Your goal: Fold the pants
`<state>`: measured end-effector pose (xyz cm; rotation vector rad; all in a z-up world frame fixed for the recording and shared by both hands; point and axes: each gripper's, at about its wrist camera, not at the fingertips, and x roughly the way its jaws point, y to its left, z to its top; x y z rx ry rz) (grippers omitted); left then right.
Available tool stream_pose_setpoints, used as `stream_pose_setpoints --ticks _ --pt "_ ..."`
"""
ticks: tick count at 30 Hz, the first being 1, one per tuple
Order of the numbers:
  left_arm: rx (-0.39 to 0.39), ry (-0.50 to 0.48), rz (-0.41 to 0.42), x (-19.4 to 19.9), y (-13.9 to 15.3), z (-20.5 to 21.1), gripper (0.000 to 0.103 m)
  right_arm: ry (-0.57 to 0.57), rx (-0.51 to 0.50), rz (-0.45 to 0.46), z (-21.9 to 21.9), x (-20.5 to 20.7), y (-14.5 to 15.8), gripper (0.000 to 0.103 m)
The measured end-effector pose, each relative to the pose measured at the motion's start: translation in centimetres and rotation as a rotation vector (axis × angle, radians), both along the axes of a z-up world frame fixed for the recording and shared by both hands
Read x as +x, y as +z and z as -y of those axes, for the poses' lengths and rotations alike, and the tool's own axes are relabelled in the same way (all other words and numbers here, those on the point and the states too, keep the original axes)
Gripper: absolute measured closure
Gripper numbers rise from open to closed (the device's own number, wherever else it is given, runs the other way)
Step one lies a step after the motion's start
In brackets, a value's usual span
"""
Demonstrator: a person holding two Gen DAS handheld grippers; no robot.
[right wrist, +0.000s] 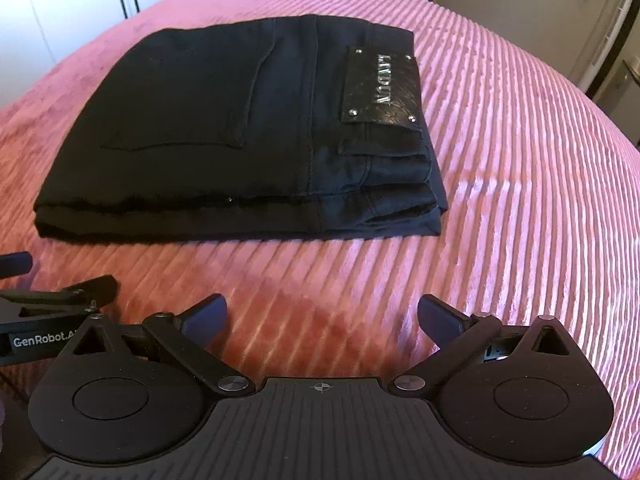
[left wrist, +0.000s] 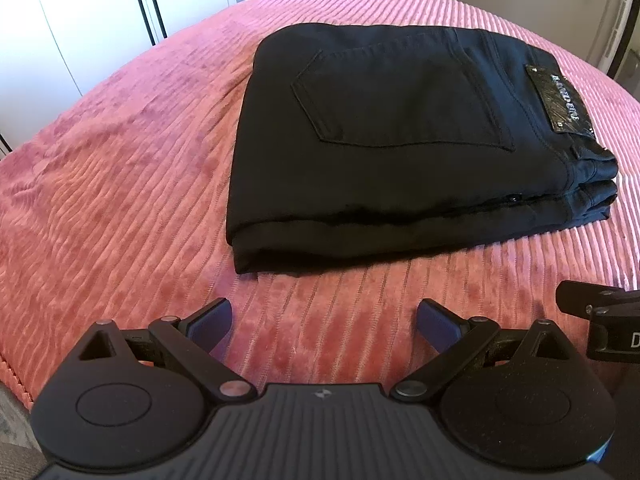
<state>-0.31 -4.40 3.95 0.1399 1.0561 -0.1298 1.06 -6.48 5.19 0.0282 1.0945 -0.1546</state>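
Pants: one black pair [left wrist: 384, 128], folded into a neat stack, upper centre of both views, resting on a pink ribbed bedspread [left wrist: 120, 168].
Left gripper [left wrist: 324, 322]: bottom centre, fingers spread wide, holding nothing, apart from the pants.
Right gripper [right wrist: 322, 318]: bottom centre of its view, also released and empty.
Count: one pair of pants, two grippers, one leather patch [right wrist: 380, 88].
Progress: folding looks finished.
Risk: a careless nudge or re-grasp of the near edge could slide the layers apart.
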Motion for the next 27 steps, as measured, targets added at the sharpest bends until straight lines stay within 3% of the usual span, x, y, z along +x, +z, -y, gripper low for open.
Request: stream_pose_setpoints --ticks 27 --pt "-0.012 0.015 0.001 -0.07 0.09 -0.16 0.004 0.001 0.007 -0.007 -0.05 -0.07 -0.02 0.0"
